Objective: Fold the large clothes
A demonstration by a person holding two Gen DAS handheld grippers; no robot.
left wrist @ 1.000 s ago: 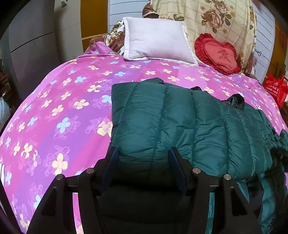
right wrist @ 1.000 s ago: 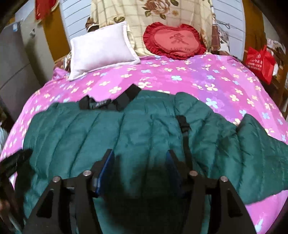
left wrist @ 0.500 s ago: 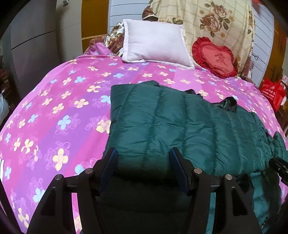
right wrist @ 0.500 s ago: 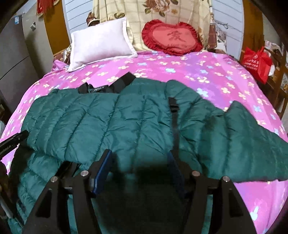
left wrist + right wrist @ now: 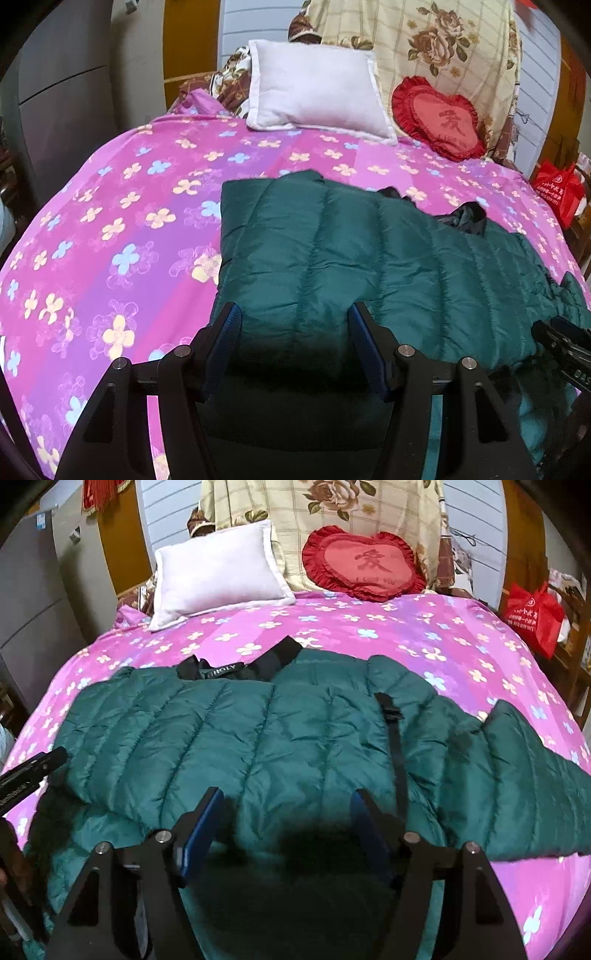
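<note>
Now the dark green quilted puffer jacket (image 5: 295, 738) lies spread on the pink flowered bedspread (image 5: 110, 221), left gripper (image 5: 293, 328) and right gripper (image 5: 286, 812) both spread wide, seemingly hovering above it

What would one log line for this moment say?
jacket: flat on bed, one side folded over | left gripper: open, above jacket | right gripper: open, above jacket

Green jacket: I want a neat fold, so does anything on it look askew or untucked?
Yes. On the green jacket, the sleeve on its right side lies stretched out over the pink bedspread, not folded in. The black collar sticks out at the top, slightly crooked. No damage shows.
</note>
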